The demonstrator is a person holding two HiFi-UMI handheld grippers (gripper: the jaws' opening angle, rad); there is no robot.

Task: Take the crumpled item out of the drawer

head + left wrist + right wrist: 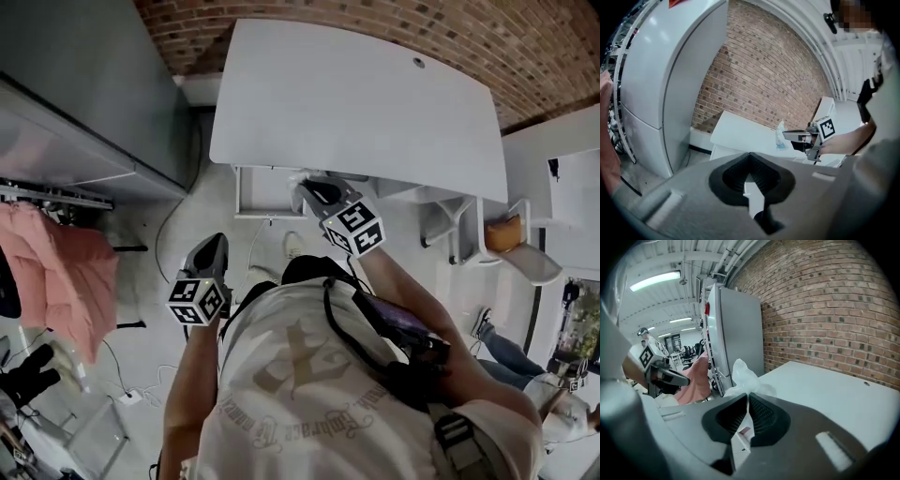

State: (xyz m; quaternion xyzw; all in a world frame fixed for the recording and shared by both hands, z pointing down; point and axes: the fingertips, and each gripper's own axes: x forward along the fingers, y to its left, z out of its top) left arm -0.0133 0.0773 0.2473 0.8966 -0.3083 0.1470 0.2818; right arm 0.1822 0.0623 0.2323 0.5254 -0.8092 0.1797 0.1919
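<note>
The crumpled item (743, 375) is a scrunched piece of thin white plastic. My right gripper (748, 394) is shut on it, and the plastic sticks up past the jaw tips. In the head view the right gripper (306, 191) holds the crumpled item (300, 178) just in front of the white table's (356, 103) near edge, above the open white drawer (251, 202). The left gripper view shows the crumpled item (780, 136) hanging from the right gripper (788, 136) beside the table. My left gripper (214, 244) hangs lower left, apart from the drawer, with its jaws (749, 155) shut and nothing held.
A tall grey cabinet (84, 84) stands left of the table, against the brick wall (394, 28). A pink garment (66, 272) hangs on a rack at far left. Cables (122, 375) lie on the floor. A chair (525, 258) and another table stand at right.
</note>
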